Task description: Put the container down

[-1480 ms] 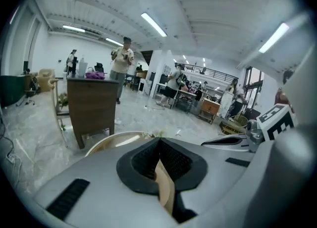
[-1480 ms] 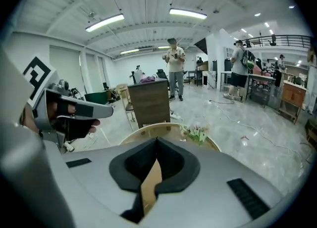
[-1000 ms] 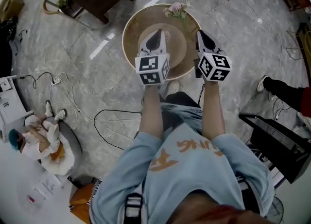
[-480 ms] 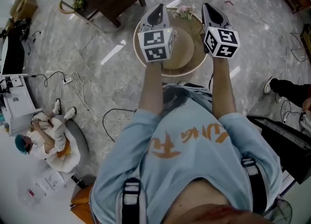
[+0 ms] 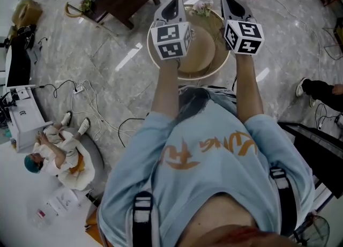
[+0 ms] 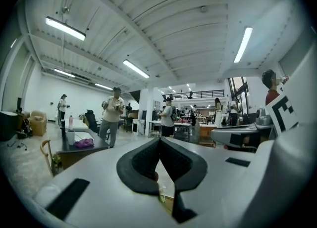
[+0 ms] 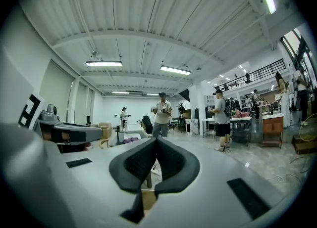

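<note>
Right gripper jaws meet; head view shows round container.

Orange print runs across the chest of the light-blue shirt, upside down from up here: one big character, then some letters, none I can read for sure. Nothing else legible.
</note>
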### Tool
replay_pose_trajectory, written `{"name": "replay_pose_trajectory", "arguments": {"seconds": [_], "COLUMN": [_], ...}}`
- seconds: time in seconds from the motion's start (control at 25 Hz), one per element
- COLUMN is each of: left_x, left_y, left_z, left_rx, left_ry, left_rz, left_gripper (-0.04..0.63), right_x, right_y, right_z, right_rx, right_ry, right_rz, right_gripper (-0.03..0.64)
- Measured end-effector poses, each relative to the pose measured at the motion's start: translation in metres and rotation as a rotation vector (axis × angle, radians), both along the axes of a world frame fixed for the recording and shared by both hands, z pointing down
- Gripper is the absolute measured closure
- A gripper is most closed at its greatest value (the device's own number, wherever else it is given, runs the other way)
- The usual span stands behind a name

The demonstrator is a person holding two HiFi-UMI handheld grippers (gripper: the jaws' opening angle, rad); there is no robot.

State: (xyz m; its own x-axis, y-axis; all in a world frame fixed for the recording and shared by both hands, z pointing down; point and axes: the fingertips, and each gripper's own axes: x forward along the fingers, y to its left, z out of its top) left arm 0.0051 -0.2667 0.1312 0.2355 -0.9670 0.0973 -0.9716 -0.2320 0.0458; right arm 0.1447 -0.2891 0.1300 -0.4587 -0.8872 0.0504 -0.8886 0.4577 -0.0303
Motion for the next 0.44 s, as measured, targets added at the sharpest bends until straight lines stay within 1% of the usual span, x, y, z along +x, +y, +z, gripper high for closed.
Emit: {"name": "replay_pose_trajectory", "arguments": {"seconds": [0.16,0.44], "left_x": [0.010,0.016], "left_y": [-0.006,0.004], "left_z": [0.005,-0.003], "left_rx": [0.011,0.015], "left_ry": [0.002,0.008], "left_rz": [0.002,0.000], "left_gripper": [0.570,0.570], "right_x": [0.014,0.032], "right_y": [-0.004,0.007], "right_z": [0.004,-0.008], "right_rx": [0.017,0.030], "right_ry": [0.017,0.030], "right_rz": [0.008,0.034], "right_gripper": [0.604,0.605]}}
